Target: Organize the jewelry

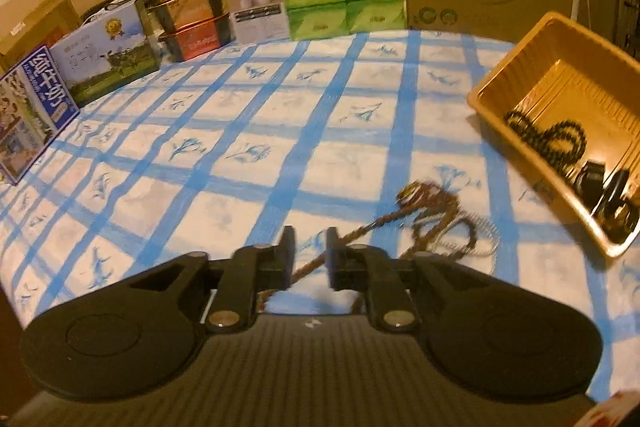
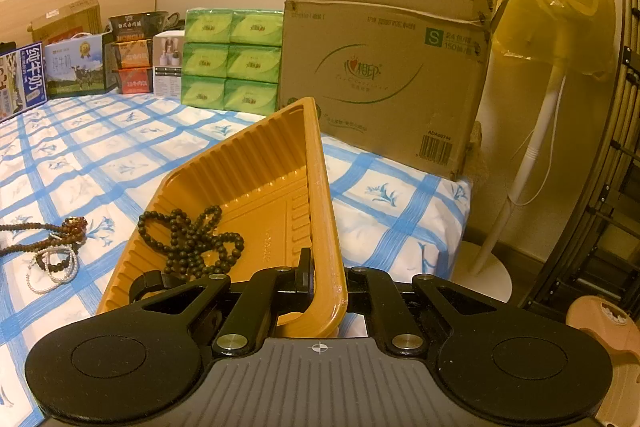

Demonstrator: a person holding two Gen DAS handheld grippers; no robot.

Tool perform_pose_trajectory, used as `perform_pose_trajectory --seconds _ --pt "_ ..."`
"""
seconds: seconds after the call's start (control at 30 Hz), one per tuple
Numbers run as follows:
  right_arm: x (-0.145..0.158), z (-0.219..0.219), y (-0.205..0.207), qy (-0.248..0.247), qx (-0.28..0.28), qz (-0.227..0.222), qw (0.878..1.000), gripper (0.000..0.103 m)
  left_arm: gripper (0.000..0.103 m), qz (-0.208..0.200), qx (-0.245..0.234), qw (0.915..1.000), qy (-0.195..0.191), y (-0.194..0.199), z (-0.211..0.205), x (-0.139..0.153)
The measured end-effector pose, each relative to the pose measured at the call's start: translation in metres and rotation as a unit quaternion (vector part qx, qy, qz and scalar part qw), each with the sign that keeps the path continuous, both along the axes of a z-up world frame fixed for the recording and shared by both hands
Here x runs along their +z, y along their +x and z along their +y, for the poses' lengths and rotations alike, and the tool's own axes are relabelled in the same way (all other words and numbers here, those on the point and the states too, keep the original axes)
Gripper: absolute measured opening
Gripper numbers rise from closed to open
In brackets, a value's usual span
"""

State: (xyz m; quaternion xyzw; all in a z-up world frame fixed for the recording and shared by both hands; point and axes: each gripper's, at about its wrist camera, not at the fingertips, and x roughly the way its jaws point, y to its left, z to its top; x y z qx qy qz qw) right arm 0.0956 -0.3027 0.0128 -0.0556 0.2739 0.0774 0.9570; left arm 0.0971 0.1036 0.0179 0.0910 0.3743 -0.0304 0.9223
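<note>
A tangle of jewelry is lying on a blue-and-white checked cloth [image 1: 280,131] covering a table: a long brown beaded necklace [image 1: 424,215] with a gold-coloured piece at its top, and a white pearl-like bracelet [image 2: 52,273] lying against it. One strand of the brown necklace is stretching back between the fingers of the left gripper [image 1: 310,255]. Its jaws are standing a little apart, one on each side of the strand, and whether they are pinching it cannot be told.

To the right of the tangle, a shallow orange plastic tray [image 2: 276,163] with ribbed walls is sitting tilted, its near edge raised. A string of dark round beads [image 2: 192,239] is lying coiled inside it. The right gripper [image 2: 326,279] is clamping the tray's near rim, one finger inside the wall and one outside.

Along the far edge of the table are standing a large brown cardboard box [image 2: 384,67], a stack of green tissue packs [image 2: 230,61], a small white box [image 1: 258,7], stacked dark food tubs [image 1: 184,11] and blue milk cartons [image 1: 104,55]. Beyond the table, a white fan stand [image 2: 532,151] is wearing a yellow plastic bag over its head.
</note>
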Motion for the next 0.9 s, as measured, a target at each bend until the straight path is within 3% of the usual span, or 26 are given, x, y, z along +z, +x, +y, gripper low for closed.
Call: perform_pose_trajectory --seconds 0.17,0.37,0.53,0.73,0.83,0.9 --pt "-0.001 0.0 0.0 0.0 0.0 -0.001 1.0 0.006 0.017 -0.015 -0.032 0.9991 -0.024 0.021 -0.032 -0.01" --pt "-0.001 -0.002 0.0 0.001 0.0 0.003 1.0 0.006 0.019 0.003 -0.071 0.9964 -0.047 0.056 -0.083 -0.039" --pt "-0.001 -0.003 0.0 0.001 -0.001 0.005 1.0 0.006 0.019 0.04 -0.042 0.9966 -0.058 0.081 -0.1 -0.07" --pt "-0.002 -0.003 0.0 0.001 -0.002 0.007 1.0 0.006 0.019 0.039 0.004 0.9969 -0.068 0.091 -0.093 -0.082" --pt "-0.004 -0.004 0.0 0.002 -0.004 0.008 1.0 0.006 0.002 0.037 0.0 0.9972 -0.065 0.089 -0.089 -0.081" --pt "-0.004 -0.004 0.001 0.002 -0.005 0.008 1.0 0.006 0.0 0.036 -0.005 0.997 -0.068 0.087 -0.084 -0.078"
